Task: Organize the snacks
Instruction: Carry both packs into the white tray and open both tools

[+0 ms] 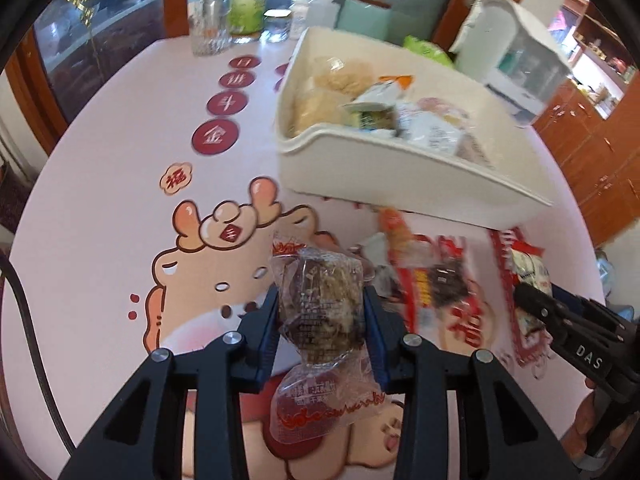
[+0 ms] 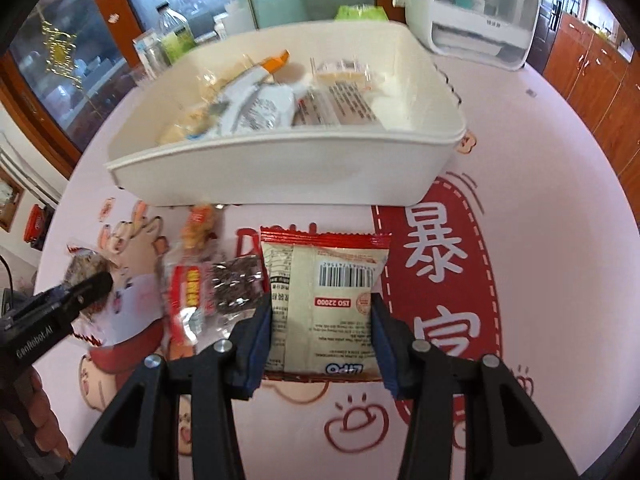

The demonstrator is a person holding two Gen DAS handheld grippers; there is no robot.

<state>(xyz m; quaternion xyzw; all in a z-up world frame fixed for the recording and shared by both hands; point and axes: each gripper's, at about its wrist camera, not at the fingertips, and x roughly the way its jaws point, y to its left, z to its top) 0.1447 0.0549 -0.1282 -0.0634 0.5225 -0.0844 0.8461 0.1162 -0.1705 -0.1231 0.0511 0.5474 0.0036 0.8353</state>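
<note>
My left gripper is shut on a clear-wrapped brown snack cake, held above the pink table. My right gripper is shut on a cream Lipo packet with red edges. A cream bin stands just beyond both, holding several snack packets; it also shows in the left wrist view. A red-and-clear packet of dark snacks and an orange packet lie on the table between the grippers. The left gripper shows at the left of the right wrist view.
Bottles, a glass and a jar stand at the table's far edge. A white appliance stands behind the bin. Wooden cabinets are to the right. The right gripper shows at the right in the left wrist view.
</note>
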